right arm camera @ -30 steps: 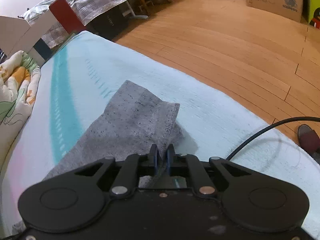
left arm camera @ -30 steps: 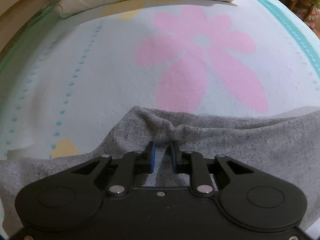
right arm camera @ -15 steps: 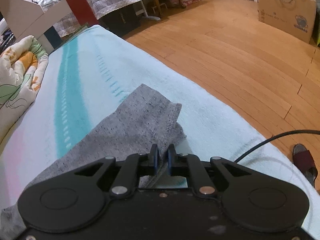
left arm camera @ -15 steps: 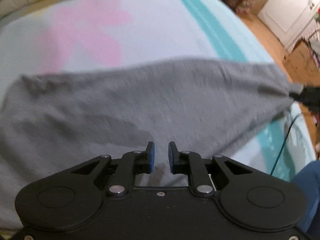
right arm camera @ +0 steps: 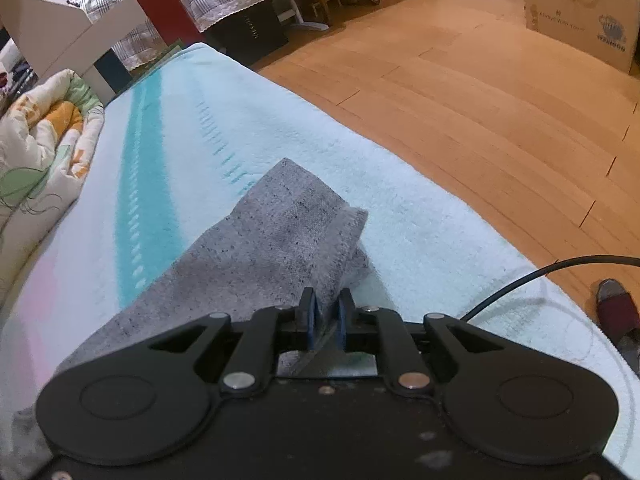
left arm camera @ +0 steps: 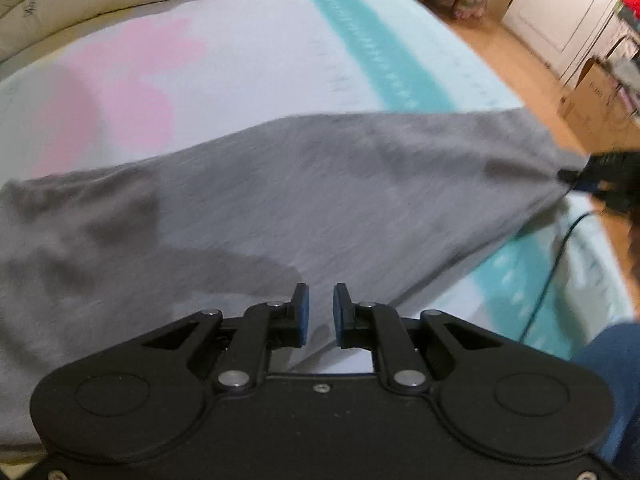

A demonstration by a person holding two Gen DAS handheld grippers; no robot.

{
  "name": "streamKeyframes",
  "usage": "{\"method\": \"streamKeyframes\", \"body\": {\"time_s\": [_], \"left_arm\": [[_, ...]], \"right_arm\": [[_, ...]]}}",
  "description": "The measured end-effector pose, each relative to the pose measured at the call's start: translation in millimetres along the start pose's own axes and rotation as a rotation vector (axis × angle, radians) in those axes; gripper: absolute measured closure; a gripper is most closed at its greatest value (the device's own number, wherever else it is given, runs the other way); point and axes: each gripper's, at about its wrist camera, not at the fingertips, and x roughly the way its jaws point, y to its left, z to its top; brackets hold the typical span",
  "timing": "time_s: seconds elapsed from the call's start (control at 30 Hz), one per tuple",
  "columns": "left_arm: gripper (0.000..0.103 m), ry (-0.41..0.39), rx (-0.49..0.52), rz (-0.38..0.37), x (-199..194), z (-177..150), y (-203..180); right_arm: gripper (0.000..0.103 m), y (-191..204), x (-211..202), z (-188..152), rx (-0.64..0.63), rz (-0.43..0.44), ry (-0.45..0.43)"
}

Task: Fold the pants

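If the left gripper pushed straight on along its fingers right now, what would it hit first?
Most likely the grey pants, spread on the bed blanket right ahead of the left gripper. Its jaws stand apart with nothing visibly clamped; depth is unclear.

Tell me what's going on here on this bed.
A person with tongs in each hand is folding grey pants spread across a light blue blanket. The right tongs are at the hem of one leg. Their jaws have just been opening, with the fabric between them, and whether they pinch it is unclear. The left tongs are at the near edge of the pants, and their grip cannot be judged either.
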Motion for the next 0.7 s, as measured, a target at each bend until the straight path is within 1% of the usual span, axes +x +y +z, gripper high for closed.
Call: {"method": "streamKeyframes", "body": {"time_s": [0.03, 0.1, 0.13, 0.17, 0.23, 0.27, 0.33, 0.37, 0.43, 0.5, 0.57, 0.63, 0.7], "left_arm": [[0.079, 0.005, -0.003, -0.006, 4, 4, -4], [0.079, 0.015, 0.01, 0.02, 21, 8, -10], [0.079, 0.049, 0.037, 0.045, 31, 6, -15], [0.078, 0.108, 0.073, 0.069, 44, 4, -19], [0.084, 0.082, 0.13, 0.084, 38, 2, -29], [0.083, 0.089, 0.145, 0.063, 33, 4, -33], [0.082, 0.082, 0.126, 0.004, 26, 15, -35], [0.081, 0.064, 0.115, -0.012, 22, 21, -36], [0.081, 0.007, 0.106, -0.015, 17, 37, -38], [0.073, -0.032, 0.099, 0.001, 21, 56, -37], [0.073, -0.038, 0.049, 0.011, 32, 74, -32], [0.073, -0.028, -0.01, -0.017, 45, 89, -24], [0.073, -0.022, -0.045, 0.003, 59, 100, -18]], "right_arm": [[0.084, -2, -1, 1, 0.006, 0.006, 0.002], [0.08, -7, -4, 1, 0.019, 0.017, 0.001], [0.078, -9, -6, 1, 0.02, 0.024, 0.001], [0.076, -10, -8, 1, 0.018, 0.025, 0.004], [0.072, -13, -10, 2, 0.018, 0.021, 0.016], [0.071, -15, -12, 2, 0.02, 0.023, 0.026], [0.071, -20, -15, 2, 0.033, 0.04, 0.031], [0.07, -22, -17, 3, 0.044, 0.05, 0.031], [0.069, -26, -18, 3, 0.074, 0.083, 0.03], [0.069, -30, -17, 4, 0.118, 0.11, 0.032], [0.063, -34, -14, 4, 0.164, 0.116, 0.038], [0.062, -38, -11, 5, 0.197, 0.116, 0.036], [0.06, -41, -8, 5, 0.229, 0.112, 0.025]]}}
